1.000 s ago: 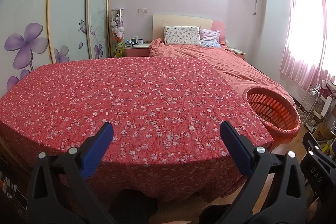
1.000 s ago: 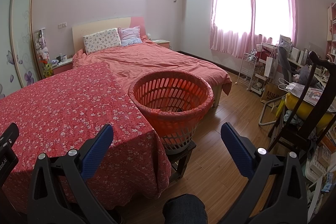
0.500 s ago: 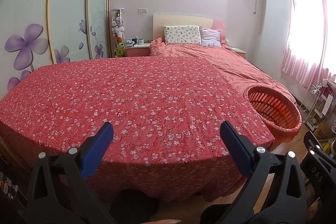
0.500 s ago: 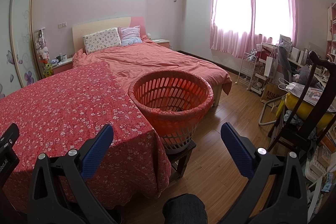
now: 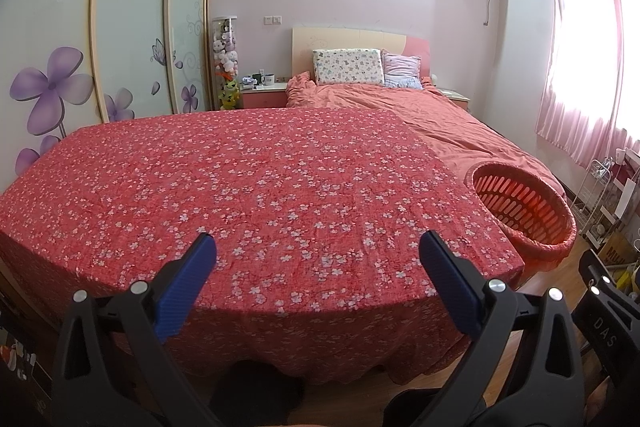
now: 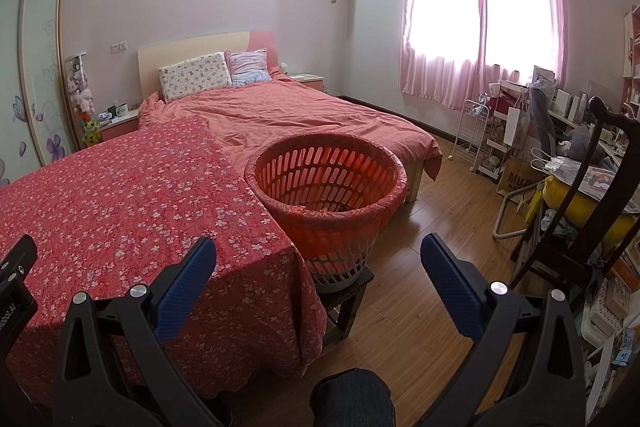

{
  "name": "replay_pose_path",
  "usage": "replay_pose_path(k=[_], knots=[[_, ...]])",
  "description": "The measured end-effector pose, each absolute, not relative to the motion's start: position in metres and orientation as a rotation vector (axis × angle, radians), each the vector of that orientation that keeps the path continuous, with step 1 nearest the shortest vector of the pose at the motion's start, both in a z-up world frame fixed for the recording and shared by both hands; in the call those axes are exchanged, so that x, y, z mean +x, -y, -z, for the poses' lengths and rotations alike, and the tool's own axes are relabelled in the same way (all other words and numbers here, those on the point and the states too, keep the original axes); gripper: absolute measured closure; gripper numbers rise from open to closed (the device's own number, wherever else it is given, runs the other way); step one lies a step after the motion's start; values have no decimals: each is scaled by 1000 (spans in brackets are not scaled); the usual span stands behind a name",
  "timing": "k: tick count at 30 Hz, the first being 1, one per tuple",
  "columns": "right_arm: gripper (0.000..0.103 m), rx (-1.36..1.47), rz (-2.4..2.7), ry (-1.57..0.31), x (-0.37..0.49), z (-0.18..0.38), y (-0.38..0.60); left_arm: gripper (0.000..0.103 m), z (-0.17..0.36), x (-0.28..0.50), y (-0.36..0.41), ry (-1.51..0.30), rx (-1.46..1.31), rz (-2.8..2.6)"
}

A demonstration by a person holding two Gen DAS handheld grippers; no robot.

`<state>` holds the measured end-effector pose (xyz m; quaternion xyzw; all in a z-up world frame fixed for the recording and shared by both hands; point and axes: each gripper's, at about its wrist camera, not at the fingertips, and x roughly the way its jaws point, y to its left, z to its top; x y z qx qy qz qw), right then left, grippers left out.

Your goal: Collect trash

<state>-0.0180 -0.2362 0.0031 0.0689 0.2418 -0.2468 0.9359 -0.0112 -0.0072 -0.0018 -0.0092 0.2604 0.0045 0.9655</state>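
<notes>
both grippers, left gripper (image 5: pixel 316 267) and right gripper (image 6: pixel 318 267), hang with fingers spread wide and empty at the near edge of the floral-covered counter (image 5: pixel 256 187), likely because nothing lies on it to pick up. the orange basket (image 6: pixel 326 187) sits on a small stool (image 6: pixel 346 297) against the counter's right corner, within easy drop reach. something small and dark shows at its bottom, too unclear to name; no other trash is visible.

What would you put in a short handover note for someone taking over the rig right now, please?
Left gripper: open, empty, over the near edge of the floral-cloth table.
Right gripper: open, empty, aimed at the orange basket.
The basket stands on a small stool at the table's right corner, lined with a bag; something small and dark lies at the bottom.
No trash shows on the cloth.
Left to do: look for remaining trash elsewhere and drop it in the basket.
</notes>
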Motion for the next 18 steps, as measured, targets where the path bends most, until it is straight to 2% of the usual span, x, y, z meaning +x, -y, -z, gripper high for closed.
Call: replay_pose_path(k=[18], knots=[[2, 143, 503, -495, -18, -2, 235, 4, 1, -11, 6, -524, -8, -10]])
